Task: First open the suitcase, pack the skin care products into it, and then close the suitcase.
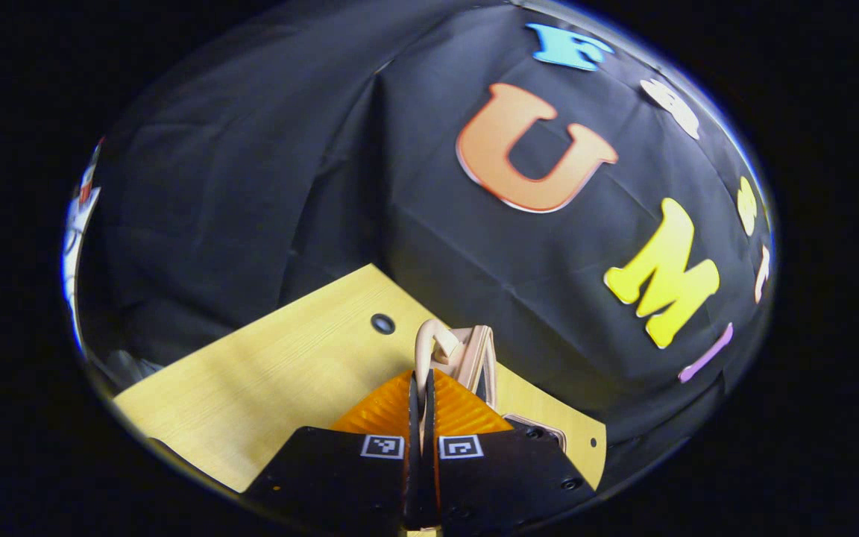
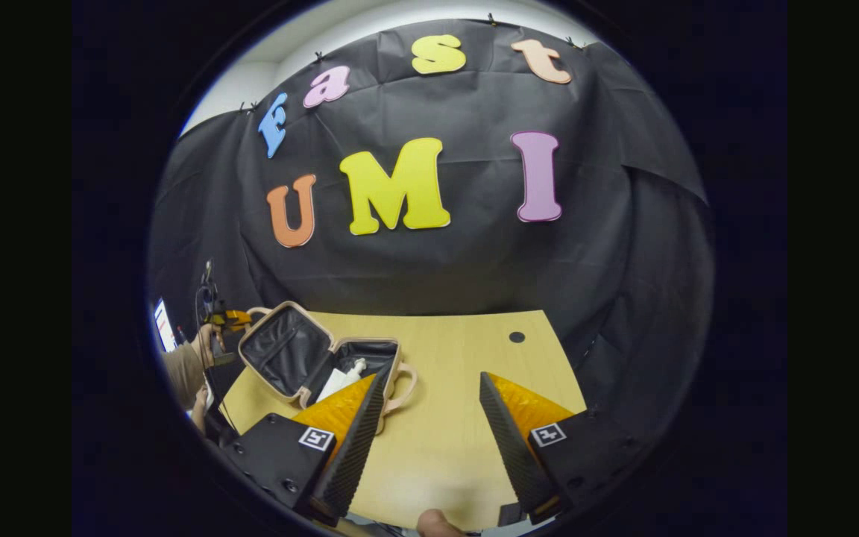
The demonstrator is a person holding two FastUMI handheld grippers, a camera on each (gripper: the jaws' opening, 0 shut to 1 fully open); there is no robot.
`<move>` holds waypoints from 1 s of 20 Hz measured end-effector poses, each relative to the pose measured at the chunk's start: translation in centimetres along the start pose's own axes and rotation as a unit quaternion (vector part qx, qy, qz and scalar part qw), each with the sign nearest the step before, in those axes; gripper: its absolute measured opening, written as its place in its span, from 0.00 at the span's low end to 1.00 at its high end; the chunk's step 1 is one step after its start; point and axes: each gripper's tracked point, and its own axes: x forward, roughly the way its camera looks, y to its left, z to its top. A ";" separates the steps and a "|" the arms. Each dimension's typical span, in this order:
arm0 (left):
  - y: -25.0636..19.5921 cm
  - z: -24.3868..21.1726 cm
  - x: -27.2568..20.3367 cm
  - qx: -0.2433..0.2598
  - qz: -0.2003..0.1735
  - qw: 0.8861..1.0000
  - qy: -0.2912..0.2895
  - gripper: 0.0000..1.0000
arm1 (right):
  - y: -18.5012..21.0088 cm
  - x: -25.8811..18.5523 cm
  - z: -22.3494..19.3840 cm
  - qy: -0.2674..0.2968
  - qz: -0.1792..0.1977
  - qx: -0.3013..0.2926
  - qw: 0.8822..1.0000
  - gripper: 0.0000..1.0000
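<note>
The suitcase [image 2: 310, 358] is seen open on the table [image 2: 459, 418], ahead and to the left of the right gripper [image 2: 429, 418]. Its lid is propped up and leaning back, and at least one pale bottle [image 2: 355, 369] is already lying in the lower half. The step in hand appears to be the closing.

In the left gripper view, the left gripper [image 1: 422, 403] is nearly closed, its fingers almost touching, with the pale handle [image 1: 437, 347] of the lid just beyond the tips. A thin strip seems to be pinched between them, though this cannot be made out for certain. In the right gripper view that same gripper is seen at the far left, held by a hand [image 2: 202, 347] against the lid's upper edge.

The right gripper is spread wide and holds nothing; it hangs over bare tabletop, the case's front handle just beside its left finger.

To close the case well, the lid should be swung over in an arc about the hinge, not pushed flat. The lower half could be steadied if it slides. The bottle should be checked to lie below the rim before the lid is pressed down.

The table is of pale wood, smooth, with a small round hole [image 2: 517, 337] ahead of the right gripper. Black cloth is hung behind it.
</note>
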 end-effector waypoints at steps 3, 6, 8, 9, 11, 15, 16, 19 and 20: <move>-6.7 0.2 -2.1 0.084 -0.021 0.996 -0.025 0.03 | -1.9 -0.6 0.2 -0.009 0.009 -0.010 1.000 0.75; -14.1 -2.1 -3.4 0.186 -0.035 0.981 -0.042 0.03 | -3.6 -1.0 0.3 -0.019 0.015 -0.035 0.999 0.77; -18.1 -4.2 -4.6 0.216 -0.041 0.974 -0.044 0.03 | -4.5 -1.4 0.4 -0.025 0.025 -0.044 0.998 0.77; -20.1 -5.6 -4.9 0.229 -0.046 0.971 -0.044 0.03 | -4.9 -1.6 0.2 -0.023 0.031 -0.044 0.998 0.77; -24.0 -8.9 -5.0 0.253 -0.059 0.965 -0.038 0.03 | -6.1 -1.7 -0.2 -0.016 0.039 -0.045 0.998 0.77; -29.1 -16.8 -3.9 0.284 -0.071 0.956 -0.003 0.03 | -8.5 -2.0 -1.3 -0.005 0.050 -0.048 0.998 0.77; -30.2 -18.7 -3.6 0.282 -0.073 0.956 0.009 0.03 | -9.1 -2.0 -1.8 -0.002 0.051 -0.049 0.997 0.77; -31.5 -23.3 -2.7 0.309 -0.065 0.948 0.035 0.04 | -11.3 -2.2 -3.0 0.006 0.053 -0.043 0.998 0.77; -31.7 -24.4 -2.3 0.328 -0.059 0.942 0.040 0.03 | -12.1 -2.2 -3.4 0.009 0.050 -0.041 0.998 0.77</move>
